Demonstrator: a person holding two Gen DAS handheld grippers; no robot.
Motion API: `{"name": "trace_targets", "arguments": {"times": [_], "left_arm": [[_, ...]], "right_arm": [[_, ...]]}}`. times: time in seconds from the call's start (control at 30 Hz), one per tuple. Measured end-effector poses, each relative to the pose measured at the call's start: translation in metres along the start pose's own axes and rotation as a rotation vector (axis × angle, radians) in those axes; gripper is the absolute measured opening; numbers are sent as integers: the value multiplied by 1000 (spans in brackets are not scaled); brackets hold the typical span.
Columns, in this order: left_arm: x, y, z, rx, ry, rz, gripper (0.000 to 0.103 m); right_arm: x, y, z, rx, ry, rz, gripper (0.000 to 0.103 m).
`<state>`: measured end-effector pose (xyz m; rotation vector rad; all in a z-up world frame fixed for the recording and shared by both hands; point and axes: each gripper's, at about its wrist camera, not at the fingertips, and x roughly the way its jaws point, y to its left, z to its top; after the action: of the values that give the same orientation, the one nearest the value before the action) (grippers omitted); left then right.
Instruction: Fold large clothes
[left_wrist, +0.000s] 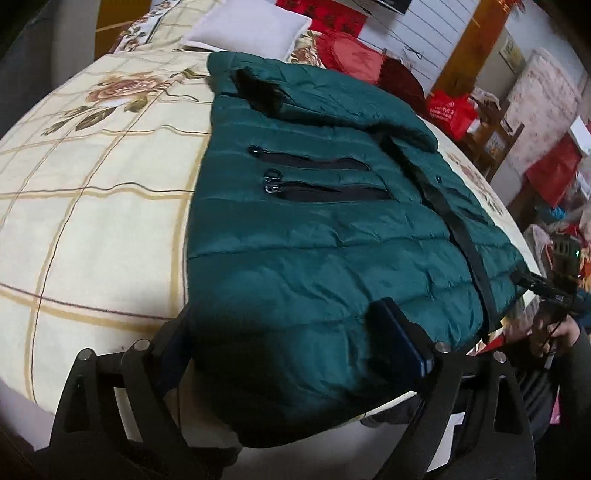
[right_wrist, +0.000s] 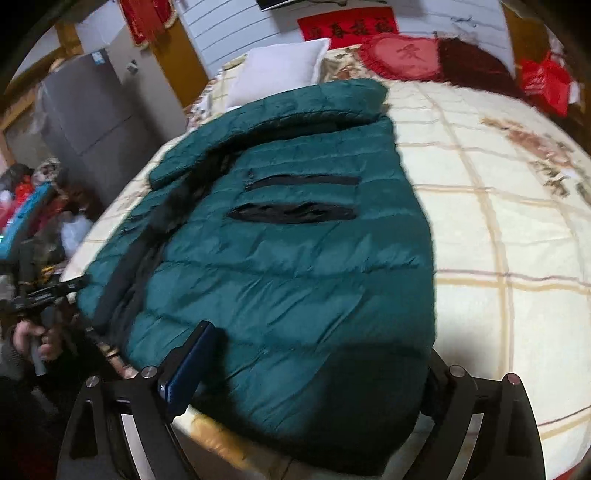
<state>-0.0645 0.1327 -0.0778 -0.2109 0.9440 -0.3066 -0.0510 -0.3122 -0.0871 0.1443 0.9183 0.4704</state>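
Note:
A dark green puffer jacket (left_wrist: 314, 221) (right_wrist: 295, 258) lies flat on the cream floral bed cover (left_wrist: 92, 184) (right_wrist: 498, 221), front up, showing two black zip pockets and with its hem at the near bed edge. My left gripper (left_wrist: 284, 314) stands open wide around the hem's left corner; its right finger (left_wrist: 402, 336) rests over the fabric and the left finger is partly hidden by it. My right gripper (right_wrist: 317, 343) is open wide around the right corner, its left finger (right_wrist: 192, 362) visible and the right one covered by fabric. Each view shows the other gripper held by a hand (left_wrist: 554, 332) (right_wrist: 33, 336).
A white pillow (left_wrist: 251, 29) (right_wrist: 280, 66) and a red heart cushion (left_wrist: 354, 55) (right_wrist: 402, 55) lie at the head of the bed. A red bag (left_wrist: 450, 110) and clutter sit on one side. On the other side stands a grey cabinet (right_wrist: 88, 122).

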Motion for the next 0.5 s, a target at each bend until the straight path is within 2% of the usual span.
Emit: {"name": "trace_targets", "arguments": {"times": [0.07,0.17,0.27,0.37,0.47,0.5], "left_arm": [[1,0,2,0,7,-31,92],[7,7,14,20,11,-33,92],[10,12,22,-16,29,-61,92],[1,6,11,-21,86,-183,92],[-7,-4,-3,19,135,-244,92],[-7,-6,-4,28,136,-244,92]], "right_arm": [[-2,-2,-2,8,-2,24,94],[1,-5,2,24,-15,43,93],[6,-10,11,42,-30,71,93],[6,-12,12,63,-40,89,93],[1,-10,7,53,-37,91,93],[1,-9,7,51,-39,86,93]]}}
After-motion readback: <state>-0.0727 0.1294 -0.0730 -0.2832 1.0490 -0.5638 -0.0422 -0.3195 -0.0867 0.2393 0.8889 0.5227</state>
